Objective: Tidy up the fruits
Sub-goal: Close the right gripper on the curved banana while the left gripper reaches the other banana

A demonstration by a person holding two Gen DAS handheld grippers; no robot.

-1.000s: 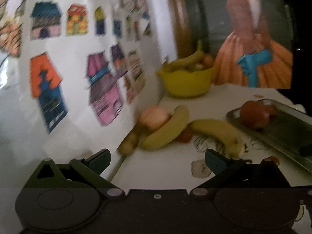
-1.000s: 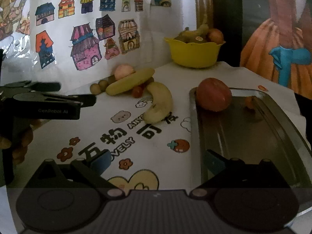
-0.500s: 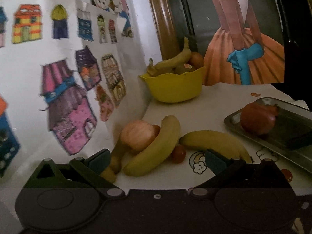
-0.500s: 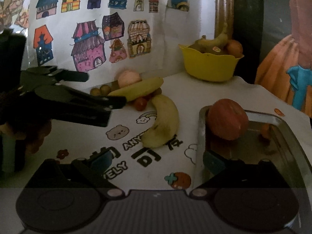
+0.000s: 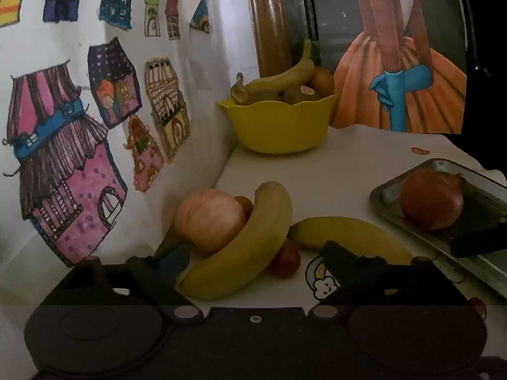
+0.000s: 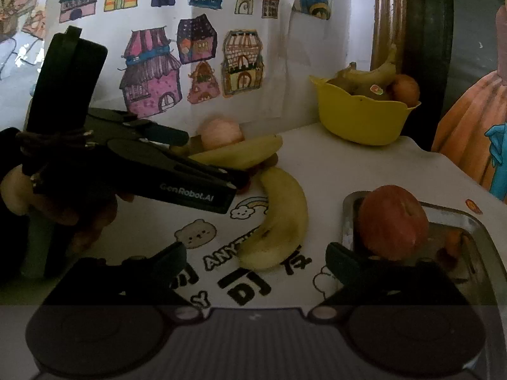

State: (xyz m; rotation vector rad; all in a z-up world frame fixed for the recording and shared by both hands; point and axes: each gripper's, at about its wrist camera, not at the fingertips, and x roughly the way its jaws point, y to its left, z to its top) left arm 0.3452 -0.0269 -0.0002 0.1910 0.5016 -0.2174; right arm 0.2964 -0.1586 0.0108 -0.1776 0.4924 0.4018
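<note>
Left wrist view: left gripper (image 5: 253, 259), fingers apart and just closing in, a banana (image 5: 244, 247) between them, unpressed; a pale apple (image 5: 210, 218) leans against that banana, second banana (image 5: 345, 232) right of it, yellow bowl (image 5: 280, 126) behind. Right wrist view: right gripper (image 6: 256, 259), fingers apart and just narrowing, nothing clamped, before a banana (image 6: 279, 221); red apple (image 6: 393, 221) on a metal tray (image 6: 484, 231) right of it.

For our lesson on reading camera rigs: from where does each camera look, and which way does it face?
Left wrist: sits on the left gripper, facing the pale apple and the banana leaning on it by the wall; only its own jaws show.
Right wrist: sits on the right gripper, facing the table; a hand holding the left gripper shows.
Shared: yellow bowl, metal tray.
</note>
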